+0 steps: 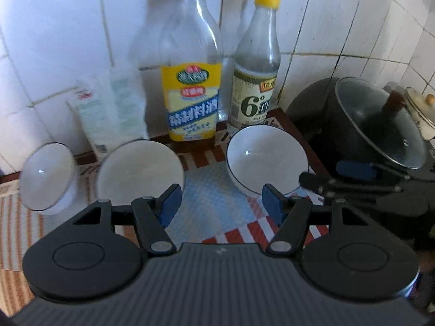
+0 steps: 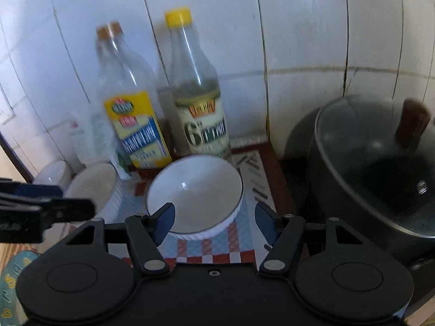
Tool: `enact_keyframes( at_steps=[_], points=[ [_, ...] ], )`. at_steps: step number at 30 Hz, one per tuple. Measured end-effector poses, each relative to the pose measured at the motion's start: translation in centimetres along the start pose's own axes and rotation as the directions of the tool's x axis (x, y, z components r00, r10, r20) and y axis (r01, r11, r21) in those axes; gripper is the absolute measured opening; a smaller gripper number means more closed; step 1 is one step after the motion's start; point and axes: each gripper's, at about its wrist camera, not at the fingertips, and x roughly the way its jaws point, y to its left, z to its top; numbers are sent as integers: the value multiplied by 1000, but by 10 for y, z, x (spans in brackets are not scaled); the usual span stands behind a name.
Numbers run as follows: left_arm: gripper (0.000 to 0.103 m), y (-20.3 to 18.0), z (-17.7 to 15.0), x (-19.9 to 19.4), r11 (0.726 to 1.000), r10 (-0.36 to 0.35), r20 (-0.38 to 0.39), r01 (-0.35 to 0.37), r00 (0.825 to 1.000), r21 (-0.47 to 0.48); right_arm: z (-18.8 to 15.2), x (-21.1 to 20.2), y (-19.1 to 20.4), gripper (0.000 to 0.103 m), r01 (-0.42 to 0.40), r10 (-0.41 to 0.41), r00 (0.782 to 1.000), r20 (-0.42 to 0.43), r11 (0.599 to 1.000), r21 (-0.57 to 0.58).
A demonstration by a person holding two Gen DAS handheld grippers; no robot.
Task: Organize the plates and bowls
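Observation:
Three white bowls with dark rims sit on a checked cloth. In the left wrist view they are the left bowl, the middle bowl and the right bowl. My left gripper is open and empty, between the middle and right bowls. My right gripper is open and empty, its jaws just in front of the right bowl. The middle bowl and left bowl lie to its left. The right gripper's fingers show at the left view's right side.
Two clear bottles stand against the tiled wall: one with a yellow label and one with a yellow cap. A white carton leans left of them. A black pot with a glass lid stands at the right.

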Motion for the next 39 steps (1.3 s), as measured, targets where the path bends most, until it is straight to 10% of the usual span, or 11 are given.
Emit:
enact_keyframes(
  at_steps=[6,16,26,39],
  points=[
    [55,3,6,40,988,-130,21,132,991,-86,0,31,-14,70,-62,64,997,-49,997,52],
    [55,9,18,89,990,2,-81,-13,997,-139,13,72,-17,69,-12,18,991,-134,999,48],
    [9,5,14,108,984,-52,-133,28,990,-177,11,89,-23,26,-28,44,980,-194,996,85],
    [9,-3,4,85,991,-37,-158,16,987,-133,13,77,-18,21,-2,35,964,-264,992,123]
  ],
)
